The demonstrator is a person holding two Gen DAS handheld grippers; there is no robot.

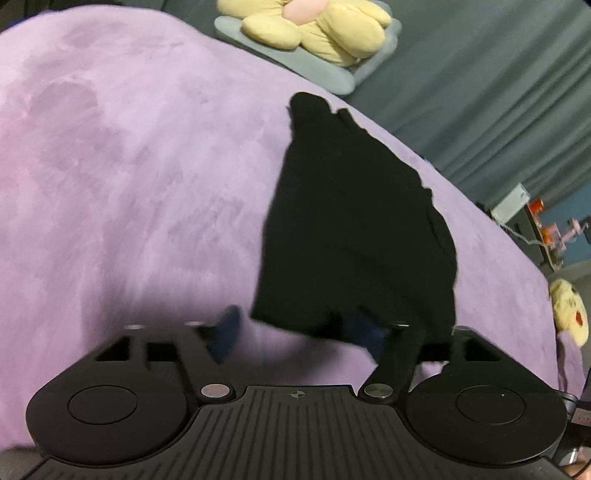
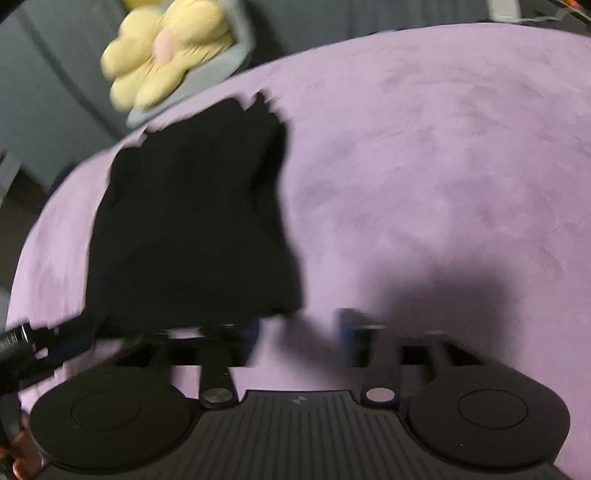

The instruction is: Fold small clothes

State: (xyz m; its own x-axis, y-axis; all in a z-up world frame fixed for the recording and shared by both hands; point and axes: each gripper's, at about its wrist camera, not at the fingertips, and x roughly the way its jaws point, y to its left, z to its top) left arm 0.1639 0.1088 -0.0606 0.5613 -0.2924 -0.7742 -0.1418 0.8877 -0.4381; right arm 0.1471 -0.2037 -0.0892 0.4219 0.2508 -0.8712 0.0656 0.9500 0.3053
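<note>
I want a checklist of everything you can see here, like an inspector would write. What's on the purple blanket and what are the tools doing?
Surface: purple fleece blanket, soft, spread wide.
Job's things: one black garment, bunched, lying on the blanket.
Clutter: yellow flower-shaped cushion on a grey pad beyond the blanket; small yellow plush toy at the blanket's edge.
Grippers: left tool open, one finger under the garment's near edge; right tool open, garment by its left finger. Views blurred.
Cables: white cord near the shelf.
Surroundings: grey curtain; shelf with small items, too blurred to name.
</note>
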